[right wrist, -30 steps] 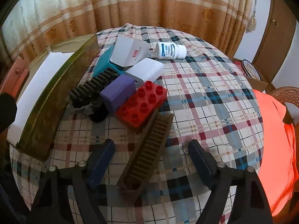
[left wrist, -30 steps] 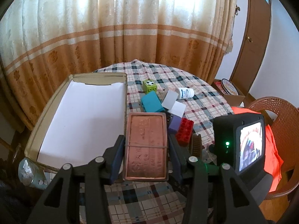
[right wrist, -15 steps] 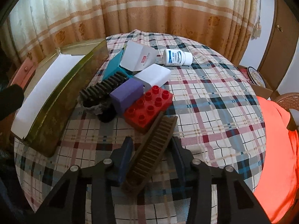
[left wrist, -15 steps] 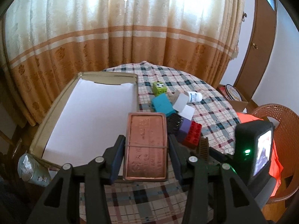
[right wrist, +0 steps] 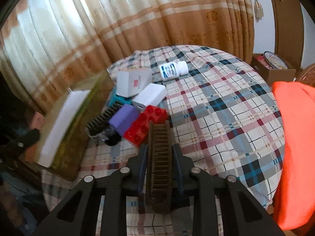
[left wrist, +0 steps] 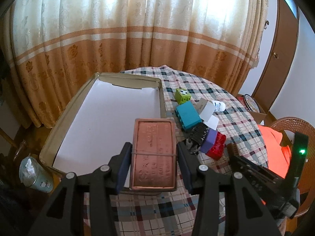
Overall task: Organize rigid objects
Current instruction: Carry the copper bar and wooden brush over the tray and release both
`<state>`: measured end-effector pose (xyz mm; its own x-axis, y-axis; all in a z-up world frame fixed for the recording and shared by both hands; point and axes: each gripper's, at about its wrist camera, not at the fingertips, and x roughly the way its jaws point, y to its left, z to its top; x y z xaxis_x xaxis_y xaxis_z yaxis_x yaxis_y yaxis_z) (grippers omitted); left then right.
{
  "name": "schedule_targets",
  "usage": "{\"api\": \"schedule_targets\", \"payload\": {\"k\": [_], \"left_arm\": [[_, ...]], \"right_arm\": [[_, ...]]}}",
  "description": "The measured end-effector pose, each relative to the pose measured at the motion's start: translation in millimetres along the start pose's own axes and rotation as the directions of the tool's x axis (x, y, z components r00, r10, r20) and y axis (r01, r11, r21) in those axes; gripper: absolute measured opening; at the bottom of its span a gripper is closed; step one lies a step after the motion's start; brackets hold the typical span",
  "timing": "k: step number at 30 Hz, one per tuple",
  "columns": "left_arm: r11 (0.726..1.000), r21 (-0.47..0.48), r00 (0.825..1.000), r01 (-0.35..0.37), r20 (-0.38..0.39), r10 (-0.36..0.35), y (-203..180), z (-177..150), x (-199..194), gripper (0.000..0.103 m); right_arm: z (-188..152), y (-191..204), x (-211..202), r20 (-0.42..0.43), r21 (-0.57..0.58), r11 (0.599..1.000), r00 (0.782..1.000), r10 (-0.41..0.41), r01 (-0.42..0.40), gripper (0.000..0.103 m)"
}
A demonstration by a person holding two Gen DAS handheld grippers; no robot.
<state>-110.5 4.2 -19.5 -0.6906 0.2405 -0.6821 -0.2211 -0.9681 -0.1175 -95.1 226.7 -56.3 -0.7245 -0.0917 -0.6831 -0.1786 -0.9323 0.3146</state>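
Note:
My left gripper (left wrist: 153, 151) is shut on a copper-coloured flat tin (left wrist: 154, 153), held above the near right corner of the white-lined tray (left wrist: 110, 118). My right gripper (right wrist: 159, 153) is shut on a brown comb (right wrist: 159, 157), lifted above the plaid tablecloth (right wrist: 226, 106). On the table lie a red brick (right wrist: 146, 122), a purple block (right wrist: 123, 118), a black comb (right wrist: 102, 118), a teal block (left wrist: 188, 115), a green cube (left wrist: 183, 95), white boxes (right wrist: 133, 82) and a pill bottle (right wrist: 172, 68).
The tray's gold rim (left wrist: 61, 125) runs along the table's left side, with curtains (left wrist: 137, 29) behind. A small tin can (left wrist: 35, 175) sits at lower left. An orange cloth (right wrist: 295, 137) on a wicker chair is to the right. A cardboard box (right wrist: 273, 66) sits by the door.
My right gripper closed on the brown comb and lifted it off the table. My left gripper rose and drew back with the tin still held.

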Motion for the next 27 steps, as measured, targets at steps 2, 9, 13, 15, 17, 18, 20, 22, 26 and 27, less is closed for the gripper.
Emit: {"api": "schedule_targets", "payload": {"k": [2, 9, 13, 15, 17, 18, 20, 22, 26, 27], "left_arm": [[1.000, -0.011, 1.000, 0.001, -0.007, -0.001, 1, 0, 2, 0.045], [1.000, -0.014, 1.000, -0.002, -0.012, 0.002, 3, 0, 5, 0.045], [1.000, -0.012, 1.000, -0.016, -0.014, 0.016, 8, 2, 6, 0.045], [1.000, -0.016, 1.000, -0.024, -0.015, 0.024, 12, 3, 6, 0.045], [0.999, -0.020, 0.999, -0.035, -0.012, 0.034, 16, 5, 5, 0.045], [0.999, -0.023, 0.999, -0.038, -0.012, 0.038, 19, 5, 5, 0.045], [0.998, -0.029, 0.999, -0.047, -0.011, 0.046, 23, 7, 5, 0.045], [0.998, -0.033, 0.998, -0.060, -0.011, 0.060, 29, 9, 5, 0.045], [0.996, -0.045, 0.997, -0.082, -0.003, 0.081, 40, 14, 4, 0.045], [0.995, -0.049, 0.996, -0.087, 0.001, 0.087, 43, 16, 3, 0.045]], "right_arm": [[0, -5, -3, 0.005, 0.022, 1.000, 1.000, 0.018, -0.018, 0.028], [3, -7, -12, 0.022, 0.037, 0.999, 1.000, 0.014, -0.015, 0.028], [11, -1, -23, 0.055, 0.028, 0.999, 0.998, 0.020, -0.022, 0.028], [16, 5, -28, 0.070, 0.027, 0.999, 0.997, 0.033, -0.035, 0.028], [21, 10, -30, 0.078, 0.024, 0.999, 0.996, 0.042, -0.044, 0.028], [24, 14, -30, 0.082, 0.018, 0.999, 0.995, 0.050, -0.052, 0.028], [27, 22, -30, 0.088, 0.004, 0.998, 0.994, 0.058, -0.059, 0.028], [31, 30, -30, 0.094, -0.012, 0.998, 0.993, 0.068, -0.067, 0.028], [38, 49, -29, 0.100, -0.037, 0.995, 0.991, 0.093, -0.090, 0.028], [39, 53, -30, 0.103, -0.044, 0.994, 0.990, 0.100, -0.096, 0.028]]}}
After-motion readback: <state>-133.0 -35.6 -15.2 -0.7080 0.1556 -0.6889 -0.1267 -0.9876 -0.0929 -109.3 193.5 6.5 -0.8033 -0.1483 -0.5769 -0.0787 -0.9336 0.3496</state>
